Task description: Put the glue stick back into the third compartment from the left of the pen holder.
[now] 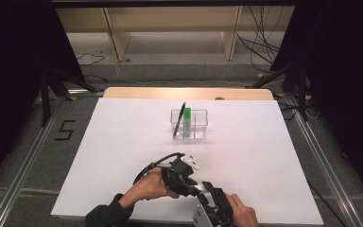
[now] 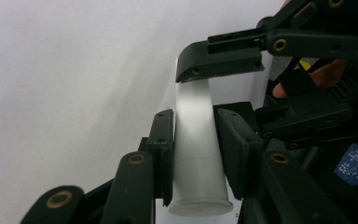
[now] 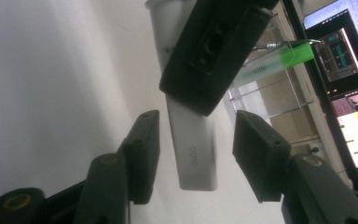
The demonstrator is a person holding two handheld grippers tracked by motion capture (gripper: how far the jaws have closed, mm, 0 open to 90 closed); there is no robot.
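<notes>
A white marker-like tube (image 2: 196, 161) lies clamped between the pads of my left gripper (image 2: 193, 126), its wide end toward the camera. In the high view the left gripper (image 1: 183, 174) sits near the table's front edge, and the tube's end (image 1: 192, 162) sticks out to its upper right. My right gripper (image 3: 196, 135) straddles the tube's squared end (image 3: 196, 158), with a gap on each side, so the pads are not touching it. A left-gripper pad (image 3: 209, 56) grips the tube just above. The right gripper (image 1: 204, 188) comes in from the bottom edge.
A clear organiser (image 1: 201, 124) stands at mid-table and holds a green-capped marker (image 1: 187, 116) and a black pen (image 1: 179, 120). White sheet (image 1: 123, 151) covers the table. Monitors (image 3: 349, 51) glow beyond the far edge in the right gripper view.
</notes>
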